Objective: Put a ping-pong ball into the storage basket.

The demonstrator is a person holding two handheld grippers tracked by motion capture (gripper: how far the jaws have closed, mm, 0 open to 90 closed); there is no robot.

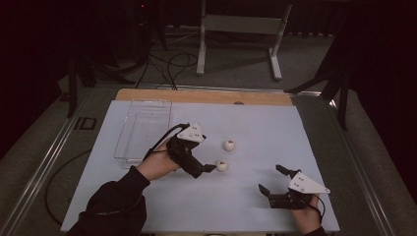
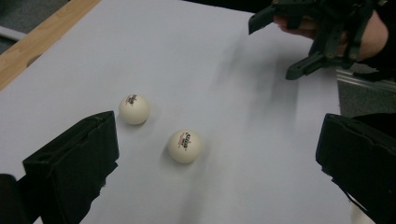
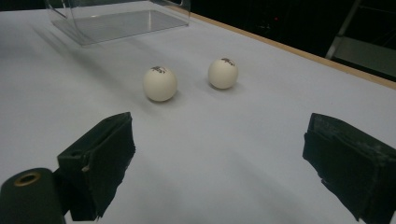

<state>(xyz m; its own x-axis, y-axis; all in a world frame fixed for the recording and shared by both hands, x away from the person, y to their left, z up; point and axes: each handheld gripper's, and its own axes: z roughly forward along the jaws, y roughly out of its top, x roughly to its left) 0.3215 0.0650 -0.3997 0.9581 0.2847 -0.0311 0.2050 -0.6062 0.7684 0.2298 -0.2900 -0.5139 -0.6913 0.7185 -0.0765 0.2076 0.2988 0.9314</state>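
Two white ping-pong balls lie on the white table top (image 1: 147, 206): a nearer ball (image 1: 222, 165) (image 2: 185, 146) (image 3: 159, 83) and a farther ball (image 1: 229, 145) (image 2: 134, 109) (image 3: 223, 73). My left gripper (image 1: 205, 171) (image 2: 219, 133) is open, and its jaws point at the nearer ball, which lies just ahead of the tips and apart from them. My right gripper (image 1: 269, 178) (image 3: 219, 133) stands open near the front right with nothing between its jaws. It is also seen in the left gripper view, as the other gripper (image 2: 322, 32).
A clear plastic tray (image 1: 145, 129) (image 3: 116, 21) sits at the back left of the table. A wooden strip (image 1: 206, 96) runs along the far edge. Metal rails border the table, and a white stand (image 1: 241, 29) and cables are on the floor beyond.
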